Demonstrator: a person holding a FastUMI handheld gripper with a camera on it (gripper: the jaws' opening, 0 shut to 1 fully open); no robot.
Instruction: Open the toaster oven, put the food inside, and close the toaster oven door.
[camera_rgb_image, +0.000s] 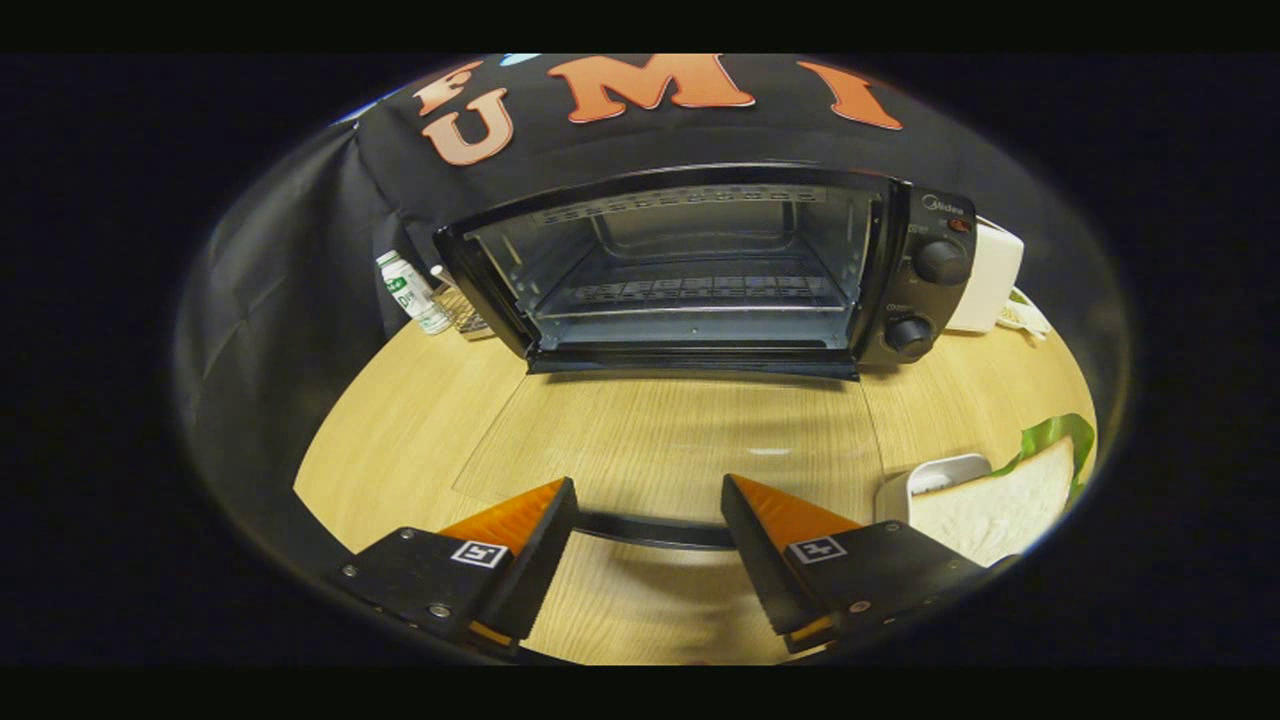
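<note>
The black toaster oven stands at the back of the wooden table with its cavity open and a wire rack inside. Its glass door lies folded down flat toward me, and the dark door handle runs across just behind my fingertips. My gripper is open above the door's front edge, holding nothing. A slice of white bread lies on a white dish to the right of my right finger, beside a green leaf.
Two control knobs sit on the oven's right panel. A small white and green bottle stands left of the oven. A white box sits behind its right side. Black cloth walls the back and left.
</note>
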